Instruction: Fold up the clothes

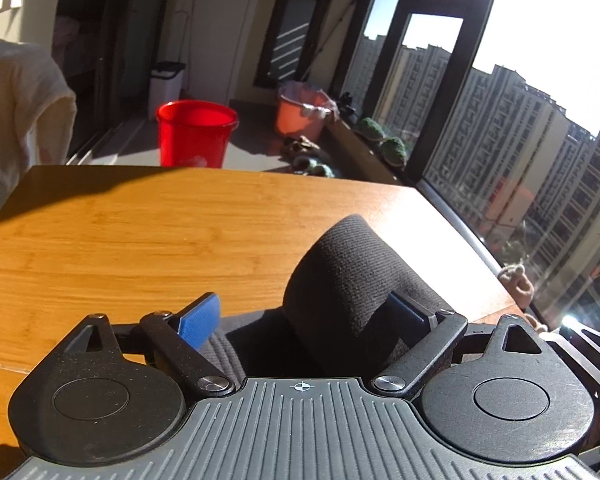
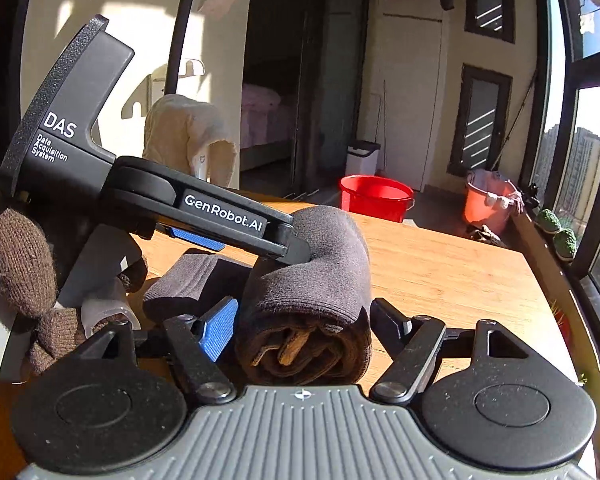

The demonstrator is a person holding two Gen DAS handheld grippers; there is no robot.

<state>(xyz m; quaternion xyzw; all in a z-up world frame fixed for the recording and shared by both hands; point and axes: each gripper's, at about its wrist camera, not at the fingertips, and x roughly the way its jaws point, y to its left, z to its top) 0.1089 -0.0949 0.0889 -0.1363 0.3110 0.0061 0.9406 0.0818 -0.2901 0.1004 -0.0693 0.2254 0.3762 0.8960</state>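
A dark grey ribbed knit garment (image 2: 308, 280), rolled into a thick bundle, is seen lying on the sunlit wooden table (image 2: 452, 276), near its near edge. The left gripper (image 1: 304, 320) is spread wide, its blue-padded fingers (image 1: 200, 318) set on either side of the roll's raised end; the right-hand pad is partly buried in the fabric, though a firm grip cannot be confirmed. The right gripper (image 2: 300, 328) is likewise held wide open, the roll's open end lying between its fingers without being pinched. A hand in a brown knitted glove (image 2: 16, 264) is seen at the left. Far behind, a red plastic bucket (image 2: 376, 198) is visible.
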